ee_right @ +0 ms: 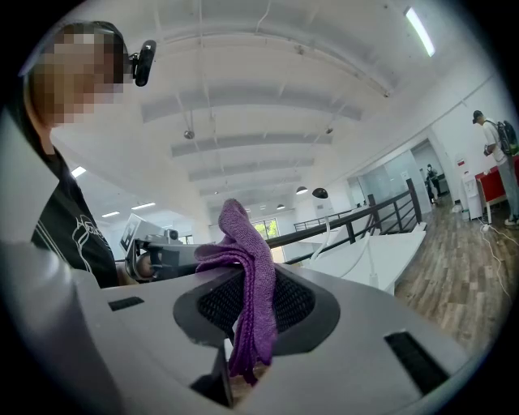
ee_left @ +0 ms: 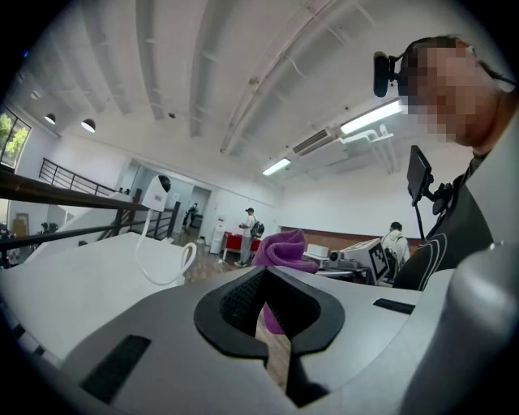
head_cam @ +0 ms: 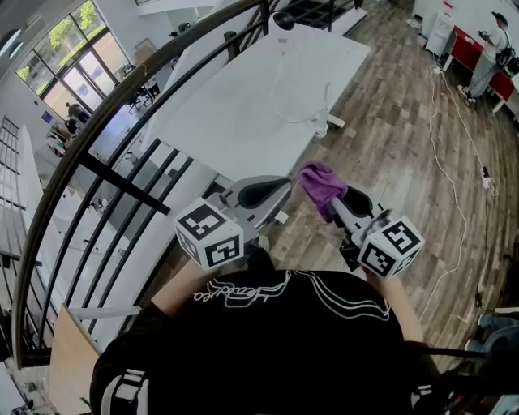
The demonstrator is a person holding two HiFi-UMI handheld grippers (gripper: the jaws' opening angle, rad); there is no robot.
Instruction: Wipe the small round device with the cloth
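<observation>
**Head view, left to right.** A black railing (head_cam: pixel 122 182) curves from 8 to 12 o'clock alongside a white table (head_cam: pixel 243 121). The small round device (head_cam: pixel 283 21) stands at the table's far end, at 12 o'clock, well apart from both tools. Below centre the left tongs (head_cam: pixel 280 188) are closed with nothing between them. Just beside them, toward 3 o'clock, the right tongs (head_cam: pixel 334 203) grip the purple cloth (head_cam: pixel 320 185), which bunches above their tips. Both tools are over the wooden floor (head_cam: pixel 389 146), short of the table's near edge. At 1 o'clock a person (head_cam: pixel 491 49) stands by a red cabinet (head_cam: pixel 466 44).

**Left gripper view.** This view shows more than the foreshortened head view. The device stands upright at 10 o'clock, white with a dark top. A white cable (ee_left: pixel 160 282) lies looped on the table in front of it. The cloth is seen in profile beyond the tongs' notch.

**Right gripper view.** Only this view shows the cloth pinched between the pads, with one fold hanging down and one standing up. The left tongs appear at 9 o'clock.

In each gripper view the tool's own grey body covers the lower half.
</observation>
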